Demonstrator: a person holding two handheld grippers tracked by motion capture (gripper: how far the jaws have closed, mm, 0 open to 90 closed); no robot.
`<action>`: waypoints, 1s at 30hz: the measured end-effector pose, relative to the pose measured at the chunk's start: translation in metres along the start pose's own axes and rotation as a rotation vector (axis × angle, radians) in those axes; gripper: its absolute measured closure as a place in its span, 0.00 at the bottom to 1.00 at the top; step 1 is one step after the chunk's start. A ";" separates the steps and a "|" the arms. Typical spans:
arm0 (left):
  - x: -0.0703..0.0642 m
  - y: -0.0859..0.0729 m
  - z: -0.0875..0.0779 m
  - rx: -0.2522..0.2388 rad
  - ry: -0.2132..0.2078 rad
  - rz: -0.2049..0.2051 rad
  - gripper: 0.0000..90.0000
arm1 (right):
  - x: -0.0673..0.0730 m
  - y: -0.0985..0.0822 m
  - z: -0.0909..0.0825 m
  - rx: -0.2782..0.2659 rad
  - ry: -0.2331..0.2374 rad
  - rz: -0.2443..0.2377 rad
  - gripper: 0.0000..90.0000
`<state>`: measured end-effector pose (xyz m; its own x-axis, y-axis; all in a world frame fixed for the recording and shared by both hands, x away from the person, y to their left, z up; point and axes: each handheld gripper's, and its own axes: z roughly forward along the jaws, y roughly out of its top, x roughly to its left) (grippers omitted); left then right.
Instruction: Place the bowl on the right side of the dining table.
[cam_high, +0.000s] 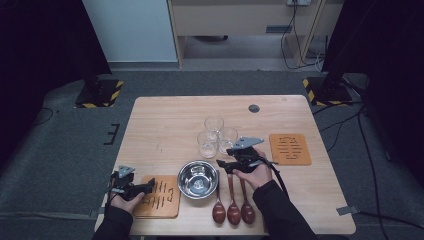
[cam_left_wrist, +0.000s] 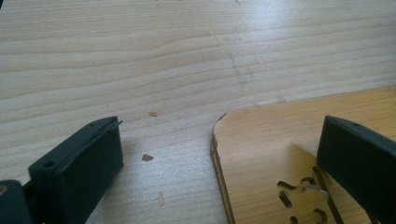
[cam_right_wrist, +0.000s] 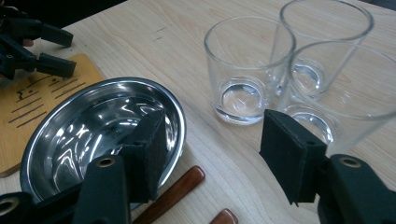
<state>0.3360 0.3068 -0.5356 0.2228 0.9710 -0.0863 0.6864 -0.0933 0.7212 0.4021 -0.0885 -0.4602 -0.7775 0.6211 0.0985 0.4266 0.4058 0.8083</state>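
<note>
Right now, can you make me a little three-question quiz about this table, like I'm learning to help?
1. How many drinking glasses stand together behind the steel bowl?
2. True or false: the three wooden spoons lie inside the bowl.
3. Which thing do the left tongs hover over: (a) the wooden trivet at the near left, (b) a glass, (c) a spoon?

Key:
1. Three.
2. False. They lie side by side on the table, just right of the bowl, bowl ends toward the near edge.
3. (a). The left tongs are open, one tip over the trivet's corner. The right tongs are open too, holding nothing.
</note>
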 end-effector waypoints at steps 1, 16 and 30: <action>0.000 0.000 0.000 0.000 0.000 0.000 0.00 | 0.001 0.001 0.002 -0.001 0.002 0.000 0.47; 0.000 0.000 0.000 0.000 -0.001 0.001 0.00 | 0.012 0.003 0.020 0.038 0.005 0.016 0.56; 0.000 0.000 0.000 0.000 -0.001 0.000 0.00 | 0.017 0.001 0.039 0.088 0.005 0.019 0.62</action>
<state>0.3360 0.3068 -0.5356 0.2236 0.9708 -0.0865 0.6863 -0.0938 0.7213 0.4075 -0.0517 -0.4798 -0.7708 0.6264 0.1162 0.4802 0.4515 0.7520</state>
